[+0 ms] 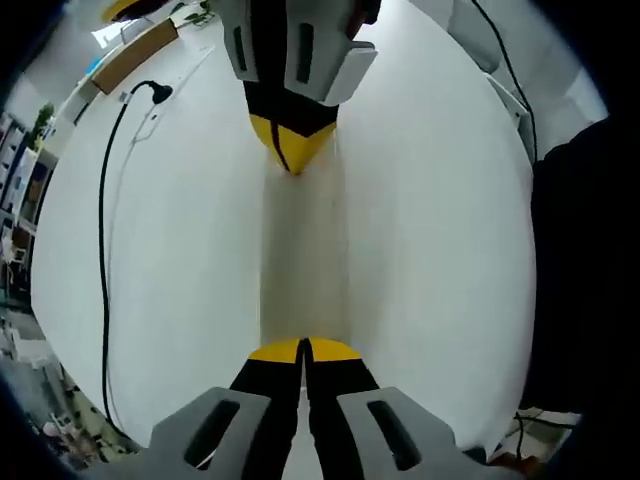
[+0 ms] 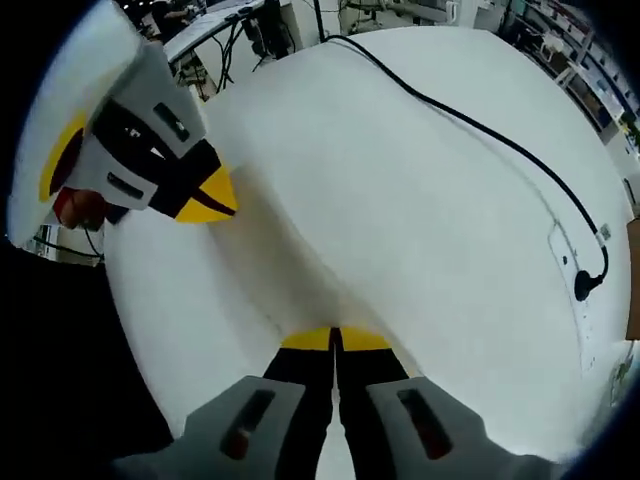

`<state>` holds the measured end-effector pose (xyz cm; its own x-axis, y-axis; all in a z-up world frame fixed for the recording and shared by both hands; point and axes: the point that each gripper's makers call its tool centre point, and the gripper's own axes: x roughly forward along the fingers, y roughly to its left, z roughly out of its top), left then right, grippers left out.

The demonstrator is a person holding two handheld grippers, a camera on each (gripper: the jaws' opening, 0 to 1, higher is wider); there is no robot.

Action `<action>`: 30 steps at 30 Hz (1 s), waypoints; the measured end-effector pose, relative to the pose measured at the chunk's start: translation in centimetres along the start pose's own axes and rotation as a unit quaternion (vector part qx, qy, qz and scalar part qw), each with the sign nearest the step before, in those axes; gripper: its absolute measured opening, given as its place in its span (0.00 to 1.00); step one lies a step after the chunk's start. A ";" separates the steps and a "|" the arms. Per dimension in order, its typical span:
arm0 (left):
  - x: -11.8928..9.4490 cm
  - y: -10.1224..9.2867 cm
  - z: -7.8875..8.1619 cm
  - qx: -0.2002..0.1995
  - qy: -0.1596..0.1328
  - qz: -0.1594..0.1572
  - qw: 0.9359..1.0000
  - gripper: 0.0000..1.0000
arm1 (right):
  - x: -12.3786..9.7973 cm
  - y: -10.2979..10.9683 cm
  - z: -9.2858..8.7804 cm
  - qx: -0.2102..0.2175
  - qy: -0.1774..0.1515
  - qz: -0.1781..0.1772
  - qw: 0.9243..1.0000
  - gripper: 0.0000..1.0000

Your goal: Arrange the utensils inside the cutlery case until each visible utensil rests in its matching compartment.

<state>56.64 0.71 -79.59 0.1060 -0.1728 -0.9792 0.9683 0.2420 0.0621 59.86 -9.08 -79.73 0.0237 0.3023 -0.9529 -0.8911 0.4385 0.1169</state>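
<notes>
White table [image 1: 420, 260], black cable [image 1: 103, 250], left gripper [image 1: 303, 350] and right gripper [image 2: 335, 340] jaws pressed together

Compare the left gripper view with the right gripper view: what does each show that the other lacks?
Left gripper view: clutter at the bottom left. Right gripper view: a red object behind the left tongs, and desks at the top. Both: the white table, the black cable with its plug, the left tongs and the right tongs, both shut.

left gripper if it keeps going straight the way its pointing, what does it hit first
Probably the right gripper, whose shut yellow tips face the left gripper head on across bare white table. Nothing else lies between them, though depth is hard to judge.
</notes>
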 end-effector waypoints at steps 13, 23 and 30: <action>0.0 0.0 0.1 -0.050 -0.023 -0.035 0.998 0.00 | 0.0 0.0 -0.1 0.003 0.007 -0.006 1.000 0.00; -0.1 0.3 1.8 -0.215 -0.171 -0.052 0.960 0.00 | 0.0 0.6 0.7 0.022 -0.046 0.005 0.999 0.00; 0.2 0.0 4.5 -0.228 -0.192 -0.061 0.953 0.00 | 0.4 3.0 2.4 0.023 -0.061 0.034 0.997 0.00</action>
<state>57.67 -3.60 -78.94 0.1591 -0.5409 -0.8259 0.7893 0.5722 -0.2226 58.24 -5.63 -79.12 0.0215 0.4314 -0.9019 -0.8704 0.4519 0.1955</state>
